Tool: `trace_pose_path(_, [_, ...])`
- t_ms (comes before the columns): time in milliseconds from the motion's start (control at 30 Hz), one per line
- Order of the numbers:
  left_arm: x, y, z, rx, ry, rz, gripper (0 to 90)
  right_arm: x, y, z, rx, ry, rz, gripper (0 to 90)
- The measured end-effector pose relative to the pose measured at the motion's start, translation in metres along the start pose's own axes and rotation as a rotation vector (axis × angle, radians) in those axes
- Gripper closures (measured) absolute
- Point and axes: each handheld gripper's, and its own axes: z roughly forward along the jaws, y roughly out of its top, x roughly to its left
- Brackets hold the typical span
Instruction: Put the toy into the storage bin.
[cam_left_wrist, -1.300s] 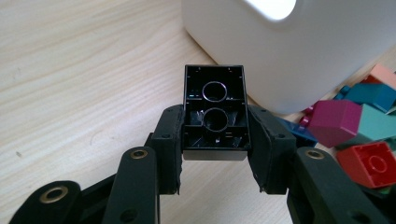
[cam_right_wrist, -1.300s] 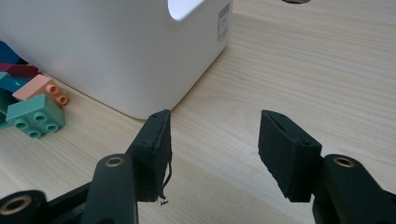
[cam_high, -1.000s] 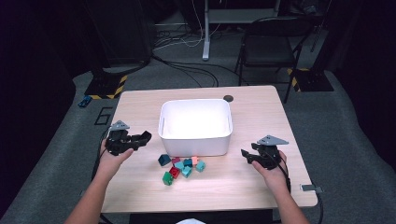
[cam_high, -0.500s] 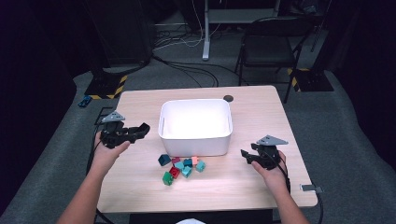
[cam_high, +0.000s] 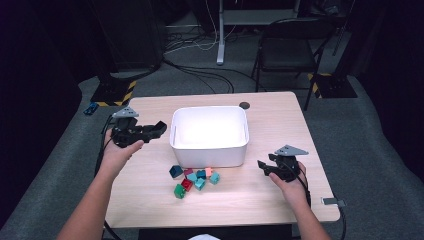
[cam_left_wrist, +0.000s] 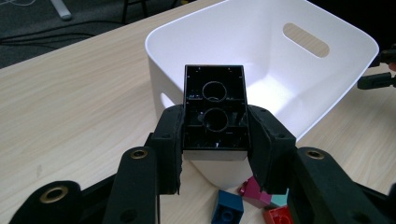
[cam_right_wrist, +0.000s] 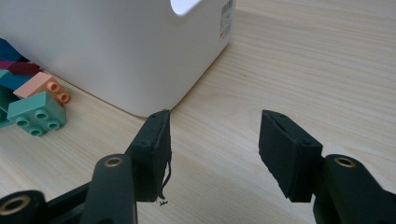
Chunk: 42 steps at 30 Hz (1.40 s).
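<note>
Dark floor with loose cables and a black chair surrounds a pale wooden table, lit from above. At the table's left side, the left gripper is held off the surface, its jaws pointing toward the white bin and stopping just short of the bin's left wall. Those jaws are clamped on a black brick: in the left gripper view the pads press its two long sides, and the brick's hollow underside (two round tubes showing) faces the camera, with the bin's open mouth straight beyond it. In the high view the brick can't be made out against the black jaws.

Moving right, the white bin stands near the table's middle. Just in front of its near wall lies a small cluster of loose bricks, touching one another: a dark blue brick, a red brick, a green brick, a teal brick and a peach brick.

At the right, the right gripper sits low near the table, jaws aimed left toward the bin's near right corner. Its jaws stand apart with bare wood between the pads (nothing is held).
</note>
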Motion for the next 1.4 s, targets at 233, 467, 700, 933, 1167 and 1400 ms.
trace_pose_path(233, [-0.009, 0.007, 0.019, 0.008, -0.032, 0.012, 58.7, -0.001, -0.001, 0.0, 0.0, -0.002, -0.001, 43.4])
trace_pose_path(467, [-0.018, 0.012, 0.039, 0.024, -0.04, 0.032, 58.6, -0.001, -0.001, 0.0, 0.003, -0.001, -0.002, 43.3])
trace_pose_path(700, [-0.024, 0.009, 0.059, 0.027, -0.067, 0.036, 58.7, -0.001, -0.001, 0.0, 0.002, -0.001, 0.002, 43.1])
trace_pose_path(933, [-0.028, 0.005, 0.075, 0.049, -0.072, 0.036, 58.6, -0.001, -0.001, 0.0, 0.006, 0.0, -0.003, 43.0])
trace_pose_path(1167, [-0.032, 0.001, 0.085, 0.072, -0.061, 0.043, 58.5, -0.001, -0.002, 0.0, 0.005, 0.0, -0.002, 43.0])
trace_pose_path(1400, [-0.035, 0.001, 0.087, 0.08, -0.068, 0.059, 58.1, -0.001, -0.001, 0.0, 0.004, -0.001, 0.0, 42.9])
